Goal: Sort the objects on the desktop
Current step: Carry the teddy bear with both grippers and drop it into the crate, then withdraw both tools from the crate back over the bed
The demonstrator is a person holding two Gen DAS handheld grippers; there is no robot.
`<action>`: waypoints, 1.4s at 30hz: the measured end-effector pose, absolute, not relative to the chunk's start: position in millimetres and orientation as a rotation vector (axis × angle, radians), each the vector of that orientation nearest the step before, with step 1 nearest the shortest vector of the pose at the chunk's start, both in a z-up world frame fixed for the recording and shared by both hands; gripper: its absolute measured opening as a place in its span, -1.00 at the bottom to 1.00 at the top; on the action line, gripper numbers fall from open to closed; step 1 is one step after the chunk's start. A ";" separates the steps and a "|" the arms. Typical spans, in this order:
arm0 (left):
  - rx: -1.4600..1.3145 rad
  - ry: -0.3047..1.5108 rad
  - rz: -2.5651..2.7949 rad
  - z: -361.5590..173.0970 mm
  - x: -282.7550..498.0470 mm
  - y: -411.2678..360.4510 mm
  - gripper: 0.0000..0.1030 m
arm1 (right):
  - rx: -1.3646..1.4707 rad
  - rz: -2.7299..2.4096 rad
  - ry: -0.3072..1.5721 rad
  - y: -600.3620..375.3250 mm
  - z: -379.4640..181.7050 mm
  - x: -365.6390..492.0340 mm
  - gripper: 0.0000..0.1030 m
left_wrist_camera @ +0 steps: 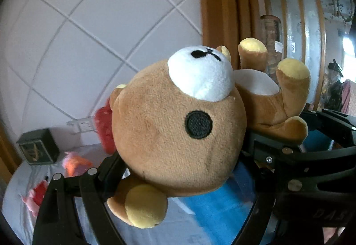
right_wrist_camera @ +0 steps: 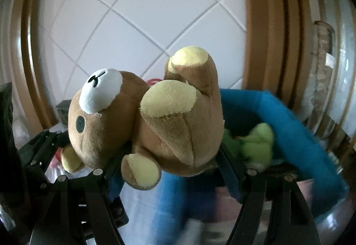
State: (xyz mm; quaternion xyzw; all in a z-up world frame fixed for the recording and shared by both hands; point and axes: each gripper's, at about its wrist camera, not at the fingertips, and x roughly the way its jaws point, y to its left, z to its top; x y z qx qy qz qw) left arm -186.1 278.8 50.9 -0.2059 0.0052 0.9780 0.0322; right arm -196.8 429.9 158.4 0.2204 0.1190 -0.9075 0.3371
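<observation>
A brown teddy bear (left_wrist_camera: 178,124) with a white muzzle and yellow paws hangs in the air, carried by both grippers. My left gripper (left_wrist_camera: 180,162) is shut on its big head, one black finger pressing each side. My right gripper (right_wrist_camera: 171,167) is shut on the bear's body (right_wrist_camera: 178,133), just below the raised legs. In the right wrist view the left gripper (right_wrist_camera: 40,149) shows at the left, against the head. Beyond the bear stands a blue basket (right_wrist_camera: 289,124) with a green plush toy (right_wrist_camera: 255,142) inside.
Below lies a table with a pale cloth (left_wrist_camera: 26,178). On it are a dark box (left_wrist_camera: 37,147), an orange-pink toy (left_wrist_camera: 75,163), a red fluffy toy (left_wrist_camera: 104,129) and a red-pink toy (left_wrist_camera: 35,198). A tiled wall (left_wrist_camera: 89,33) and a wooden door frame (left_wrist_camera: 222,11) stand behind.
</observation>
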 end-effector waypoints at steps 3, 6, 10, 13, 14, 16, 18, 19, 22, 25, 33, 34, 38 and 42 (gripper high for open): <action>-0.684 0.003 2.991 46.3 -197.1 335.2 0.68 | 0.600 -2.366 0.329 471.2 160.8 -222.8 0.44; -0.786 -0.012 2.971 36.3 -212.9 374.3 0.68 | 0.669 -2.343 0.335 507.3 154.2 -253.9 0.44; -0.907 -0.001 2.947 23.3 -223.4 408.6 0.71 | 0.750 -2.307 0.300 549.8 142.2 -283.3 0.44; -0.986 0.040 2.943 14.9 -229.9 431.6 0.72 | 0.798 -2.286 0.271 563.6 130.6 -303.5 0.47; -1.010 0.049 2.944 12.1 -233.2 436.7 0.72 | 0.809 -2.282 0.271 566.6 128.1 -307.8 0.47; -1.054 0.046 2.937 5.7 -237.0 442.2 0.73 | 0.833 -2.270 0.270 571.9 118.4 -320.5 0.47; -1.114 0.046 2.922 -2.8 -243.1 447.4 0.74 | 0.853 -2.264 0.278 574.9 113.3 -325.4 0.47; -1.151 0.056 2.915 -5.9 -245.3 449.7 0.74 | 0.859 -2.261 0.280 575.9 110.4 -327.7 0.49; -1.219 0.097 2.905 -8.4 -248.7 456.0 0.76 | 0.869 -2.257 0.249 579.0 109.3 -330.9 0.85; -1.246 0.061 2.899 -9.8 -247.0 457.2 0.79 | 0.857 -2.269 0.208 589.1 112.8 -331.8 0.99; -1.240 0.053 2.923 4.0 -227.0 452.1 0.80 | 0.852 -2.290 0.103 613.0 120.5 -335.9 0.99; -1.230 0.050 2.930 5.5 -223.6 450.8 0.80 | 0.851 -2.288 0.102 613.5 120.3 -334.9 0.99; -1.174 0.055 2.979 13.7 -205.4 442.2 0.80 | 0.836 -2.287 0.128 611.5 121.1 -323.5 0.99; -1.107 0.012 3.024 26.2 -181.3 420.9 0.80 | 0.809 -2.295 0.145 608.9 126.0 -306.1 0.99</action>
